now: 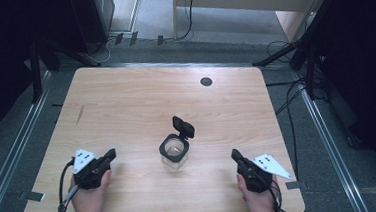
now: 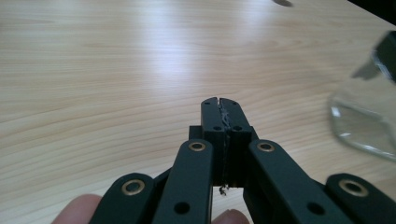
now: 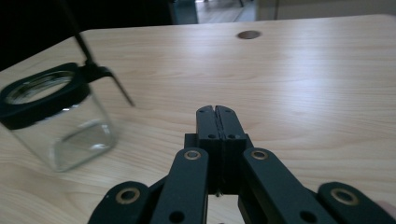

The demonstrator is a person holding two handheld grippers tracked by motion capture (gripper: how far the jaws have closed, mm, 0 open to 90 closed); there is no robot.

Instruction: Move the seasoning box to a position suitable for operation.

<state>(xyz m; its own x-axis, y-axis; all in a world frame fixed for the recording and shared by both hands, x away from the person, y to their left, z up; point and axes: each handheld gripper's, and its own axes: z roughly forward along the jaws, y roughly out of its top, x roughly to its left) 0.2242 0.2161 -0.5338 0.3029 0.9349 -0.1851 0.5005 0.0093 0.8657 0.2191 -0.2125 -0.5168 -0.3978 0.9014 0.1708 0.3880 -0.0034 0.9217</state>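
Observation:
A clear square glass jar (image 1: 174, 153) with a black rim stands upright in the middle of the wooden table (image 1: 125, 100). Its black hinged lid (image 1: 183, 127) is flipped open behind it. The left gripper (image 1: 110, 155) rests near the table's front left, shut with nothing between its jaws (image 2: 219, 103). The jar's glass edge (image 2: 364, 126) lies to its right. The right gripper (image 1: 235, 156) sits at the front right, also shut and empty (image 3: 215, 112). In the right gripper view the jar (image 3: 58, 123) stands to the left, well apart from the jaws.
A round dark grommet hole (image 1: 206, 81) is set in the table's far side. Cables trail on the grey floor beyond the table and at its right. Metal rails run along both sides.

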